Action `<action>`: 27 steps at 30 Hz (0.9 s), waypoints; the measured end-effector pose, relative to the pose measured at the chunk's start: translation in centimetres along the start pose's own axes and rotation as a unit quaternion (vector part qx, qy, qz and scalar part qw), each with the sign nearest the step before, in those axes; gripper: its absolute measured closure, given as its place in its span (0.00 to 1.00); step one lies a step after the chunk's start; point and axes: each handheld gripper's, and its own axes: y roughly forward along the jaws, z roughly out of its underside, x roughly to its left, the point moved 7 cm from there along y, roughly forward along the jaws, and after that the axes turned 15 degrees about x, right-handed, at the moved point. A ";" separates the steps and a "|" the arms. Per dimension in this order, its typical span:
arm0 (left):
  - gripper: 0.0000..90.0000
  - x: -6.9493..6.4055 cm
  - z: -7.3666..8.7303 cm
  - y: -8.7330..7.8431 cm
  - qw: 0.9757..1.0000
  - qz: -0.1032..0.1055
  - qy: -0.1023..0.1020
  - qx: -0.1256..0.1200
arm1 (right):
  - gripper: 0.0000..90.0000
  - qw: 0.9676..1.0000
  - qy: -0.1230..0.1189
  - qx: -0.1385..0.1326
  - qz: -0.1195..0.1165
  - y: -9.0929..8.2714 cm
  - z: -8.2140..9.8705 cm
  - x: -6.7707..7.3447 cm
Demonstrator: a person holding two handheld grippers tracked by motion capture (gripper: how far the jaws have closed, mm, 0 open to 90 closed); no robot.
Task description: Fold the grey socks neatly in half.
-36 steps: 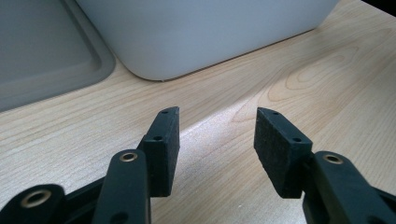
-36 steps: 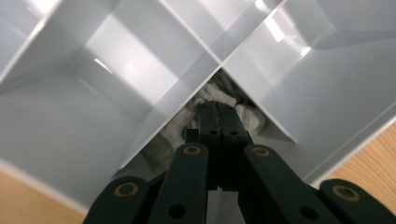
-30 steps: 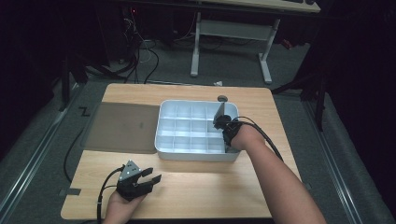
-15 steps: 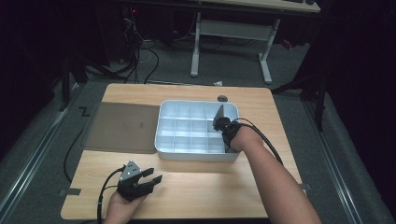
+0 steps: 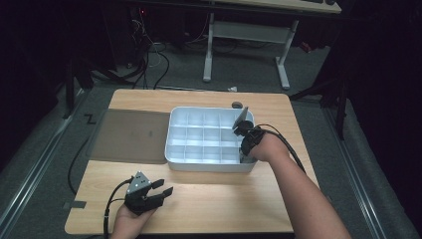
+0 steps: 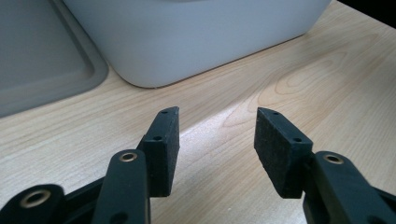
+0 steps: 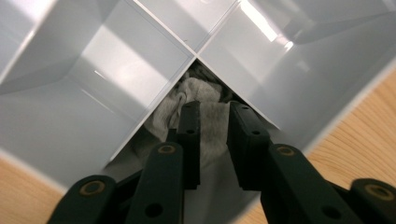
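- The thing you are working with is a small grey cloth [image 7: 205, 122]. It looks soft, crumpled and bunched up, light grey with a darker bit at the back.
- The cloth sits low in one corner cell of the white box [image 5: 199, 162]. That cell is at the box's near right corner, close to you.
- The white box is split into many little cells. It stands in the middle of the tabletop [image 5: 224, 199], a bit toward the right edge.
- Your right gripper [image 7: 214, 114] points down into that cell. Its jaws have just been opening, and the cloth lies between them. A little gap shows, and the pads look loose on the cloth, not squeezing it.
- In the high view your right gripper [image 5: 245, 149] and hand cover the cell, so the cloth is hidden there.
- Your left gripper [image 5: 158, 191] rests near the front left corner of the tabletop. Its jaws are spread apart with nothing in them.
- A flat grey lid [image 5: 130, 135] lies on the tabletop, touching the left side of the box.
- The deep part of the cell is dark, so you cannot see how much cloth is under the jaws.
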 end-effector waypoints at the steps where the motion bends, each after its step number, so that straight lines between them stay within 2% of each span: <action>1: 0.56 0.0 0.0 0.0 1.000 -0.001 0.000 0.001 | 0.83 1.000 -0.013 -0.012 0.005 -0.3 0.2 -0.2; 2: 0.55 0.1 -0.1 0.0 1.000 -0.004 -0.005 -0.001 | 0.82 1.000 -0.012 -0.017 0.005 -0.6 0.4 -0.1; 6: 0.52 0.2 -0.1 -0.3 1.000 -0.013 -0.007 -0.002 | 0.77 0.998 -0.007 -0.062 0.005 -1.9 1.4 -0.3; 9: 0.50 0.3 -0.1 -0.3 1.000 -0.020 -0.010 -0.005 | 0.74 0.994 0.000 -0.109 0.003 -3.1 2.7 -0.2; 12: 0.48 0.3 -0.2 -0.5 1.000 -0.024 0.002 -0.012 | 0.69 0.987 0.007 -0.158 -0.002 -3.7 4.1 -0.1; 13: 0.48 0.3 -0.3 -0.5 1.000 -0.025 0.003 -0.015 | 0.66 0.984 0.012 -0.180 -0.009 -3.8 4.7 0.0; 15: 0.47 0.3 -0.5 -0.7 0.999 -0.026 -0.001 -0.024 | 0.63 0.979 0.018 -0.205 -0.012 -3.7 5.3 0.1; 17: 0.45 0.4 -0.6 -0.9 0.999 -0.025 -0.007 -0.029 | 0.61 0.971 0.023 -0.236 -0.022 -3.3 6.3 0.4; 19: 0.44 0.2 -0.6 -0.9 0.999 -0.024 -0.008 -0.031 | 0.60 0.963 0.028 -0.267 -0.028 -2.8 7.3 0.7; 20: 0.44 0.1 -0.5 -0.9 0.999 -0.022 -0.007 -0.033 | 0.60 0.960 0.026 -0.278 -0.032 -2.6 7.5 0.7; 23: 0.45 -0.2 -0.4 -0.9 0.999 -0.023 -0.001 -0.034 | 0.58 0.948 0.038 -0.315 -0.025 -1.9 8.5 0.6; 25: 0.44 -0.3 -0.5 -0.9 0.999 -0.027 0.005 -0.036 | 0.58 0.938 0.043 -0.341 -0.034 -1.2 9.1 0.6; 26: 0.44 -0.3 -0.5 -0.8 0.999 -0.027 0.006 -0.037 | 0.58 0.935 0.047 -0.349 -0.035 -1.0 9.2 0.6; 27: 0.44 -0.4 -0.5 -0.8 0.999 -0.025 0.005 -0.038 | 0.58 0.931 0.051 -0.360 -0.031 -0.7 9.5 0.6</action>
